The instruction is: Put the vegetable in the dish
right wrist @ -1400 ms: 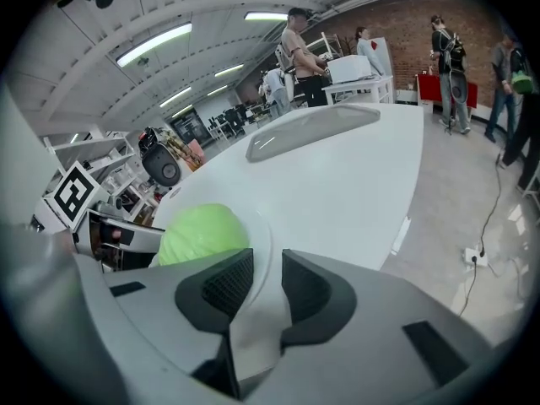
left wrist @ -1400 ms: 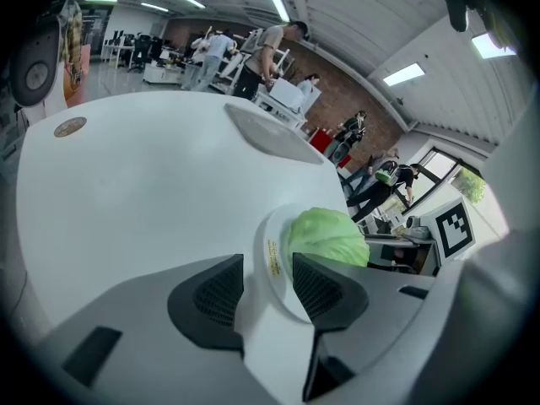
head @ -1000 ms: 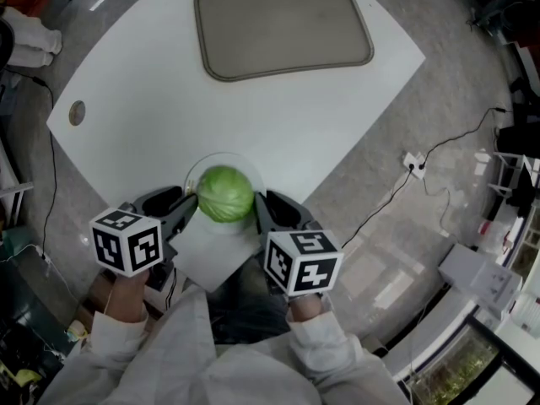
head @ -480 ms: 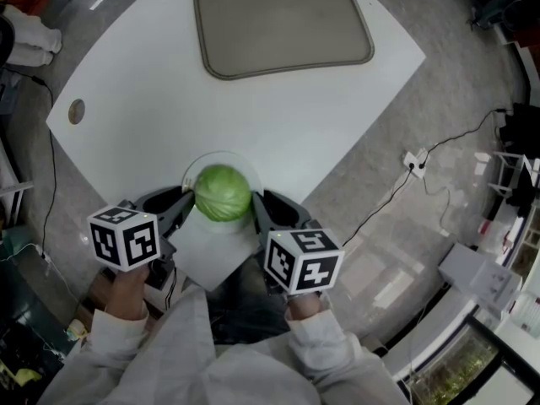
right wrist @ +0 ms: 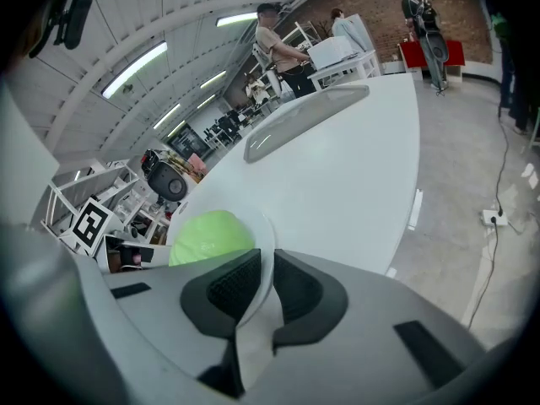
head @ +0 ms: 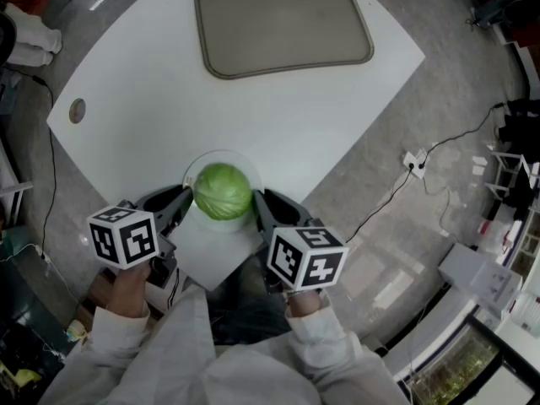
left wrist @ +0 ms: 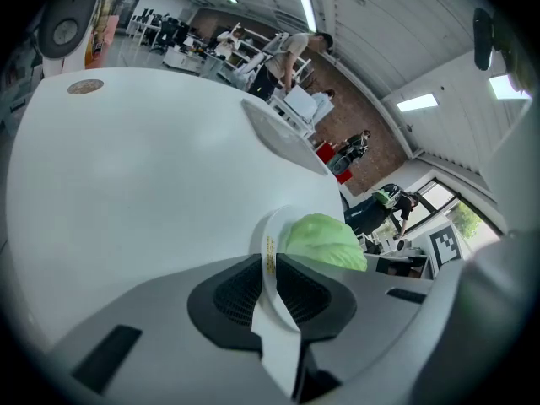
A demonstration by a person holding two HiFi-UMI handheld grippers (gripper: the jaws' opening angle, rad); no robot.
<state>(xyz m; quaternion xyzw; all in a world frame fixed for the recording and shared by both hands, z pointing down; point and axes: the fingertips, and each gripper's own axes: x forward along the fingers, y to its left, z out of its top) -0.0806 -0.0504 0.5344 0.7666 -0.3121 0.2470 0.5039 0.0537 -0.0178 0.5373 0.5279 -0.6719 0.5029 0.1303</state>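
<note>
While the green cabbage (head: 224, 191) sits inside the clear dish (head: 221, 155), that dish lies over the near corner of the white table (head: 278, 133), and whether it rests on the top or hangs just above it cannot be told; the left gripper (head: 184, 202) has hold of the dish's left rim, its jaws having just been closing, and its own view shows the thin rim pinched between the two dark ribbed pads (left wrist: 234, 290); the right gripper (head: 260, 206) takes the right rim likewise, its jaws too having just drawn closer, with the rim clamped between its pads (right wrist: 230, 285); both grippers slant downward from the near side, one on each side of the cabbage; at the far side of the table lies a grey rounded mat (head: 283, 25), well apart from the dish; a small round brown disc (head: 77, 112) sits near the table's left edge.
</note>
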